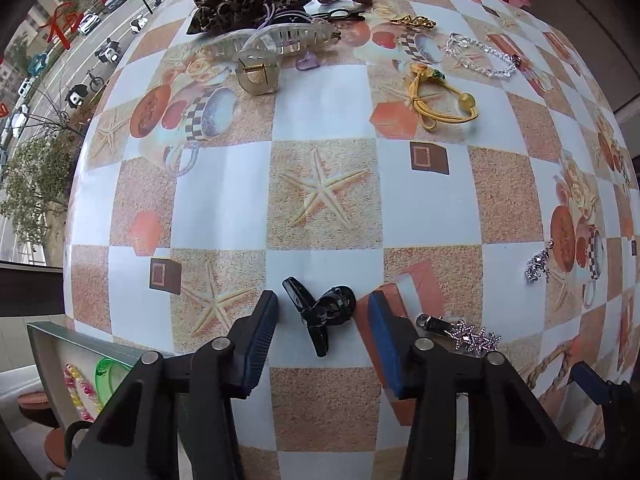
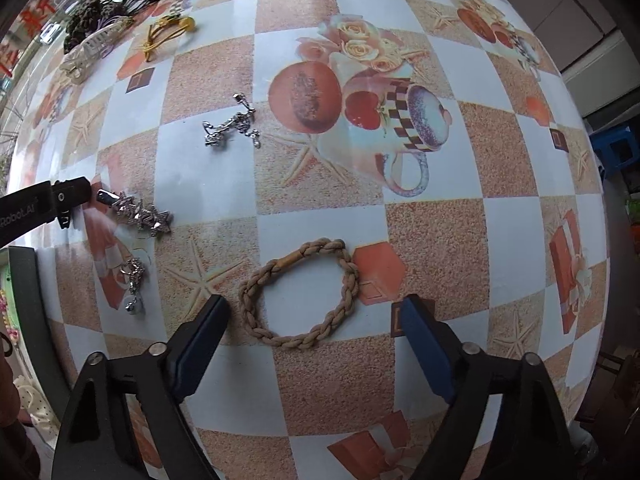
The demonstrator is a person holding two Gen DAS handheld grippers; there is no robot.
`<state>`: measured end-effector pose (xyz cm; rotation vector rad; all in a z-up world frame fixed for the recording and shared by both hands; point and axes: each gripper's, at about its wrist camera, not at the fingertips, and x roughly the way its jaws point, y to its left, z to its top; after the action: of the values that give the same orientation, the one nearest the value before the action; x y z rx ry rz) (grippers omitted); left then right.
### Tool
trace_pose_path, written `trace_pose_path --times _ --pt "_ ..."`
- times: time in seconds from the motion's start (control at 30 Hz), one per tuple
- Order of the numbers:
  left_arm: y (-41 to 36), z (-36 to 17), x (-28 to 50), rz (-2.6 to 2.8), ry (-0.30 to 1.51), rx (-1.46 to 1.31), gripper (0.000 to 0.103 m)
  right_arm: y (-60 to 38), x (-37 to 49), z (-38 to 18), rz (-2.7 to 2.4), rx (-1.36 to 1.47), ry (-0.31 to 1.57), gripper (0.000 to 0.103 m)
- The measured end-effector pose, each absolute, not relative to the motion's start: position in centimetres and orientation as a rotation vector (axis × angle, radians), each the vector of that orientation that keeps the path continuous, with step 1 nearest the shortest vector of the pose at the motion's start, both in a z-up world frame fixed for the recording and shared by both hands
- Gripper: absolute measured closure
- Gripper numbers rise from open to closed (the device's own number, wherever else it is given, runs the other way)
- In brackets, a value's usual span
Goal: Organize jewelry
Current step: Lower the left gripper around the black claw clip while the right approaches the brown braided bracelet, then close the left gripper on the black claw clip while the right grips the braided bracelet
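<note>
Two pickups are lined up at once. Left gripper (image 1: 323,316) points straight down with its fingers apart on either side of a small black hair claw clip (image 1: 318,312), not pressing it; the clip's long axis runs near to far, roughly along the pads, so a squeeze would likely catch it across its width. Right gripper (image 2: 316,320) hangs over the braided rope bracelet (image 2: 299,293), fingers spread wide, the ring flat on the counter (image 2: 440,220) between them, apparently untouched.
</note>
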<state>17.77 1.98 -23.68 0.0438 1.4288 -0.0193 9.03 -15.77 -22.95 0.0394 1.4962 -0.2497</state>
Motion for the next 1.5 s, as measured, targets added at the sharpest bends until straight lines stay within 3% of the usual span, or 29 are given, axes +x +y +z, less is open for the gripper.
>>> trace_pose_path --times 0.03,0.13,0.3,0.53,0.57,1.5 --pt "1.5 -23.5 17.9 -0.026 1.428 0.044 0.065 -15.5 9.2 -22.9 -0.247 0.036 1.493 0.026" --pt "1.3 -23.3 17.7 -0.035 1.428 0.073 0.067 -14.6 8.7 -22.3 -0.187 0.059 1.474 0.045" --pt "1.2 -23.1 17.0 -0.052 1.429 0.081 0.076 -14.3 9.4 -21.2 -0.166 0.053 1.479 0.090" --pt "1.2 -22.0 15.7 -0.073 1.400 0.089 0.076 -15.4 8.6 -19.8 -0.150 0.135 1.473 0.094" --pt "1.3 -21.7 15.6 -0.076 1.395 0.088 0.076 -15.6 8.5 -19.6 -0.146 0.151 1.472 0.099" --pt "2.4 -13.5 7.8 -0.186 1.261 0.127 0.076 -19.1 4.2 -14.0 -0.066 0.343 1.389 0.099"
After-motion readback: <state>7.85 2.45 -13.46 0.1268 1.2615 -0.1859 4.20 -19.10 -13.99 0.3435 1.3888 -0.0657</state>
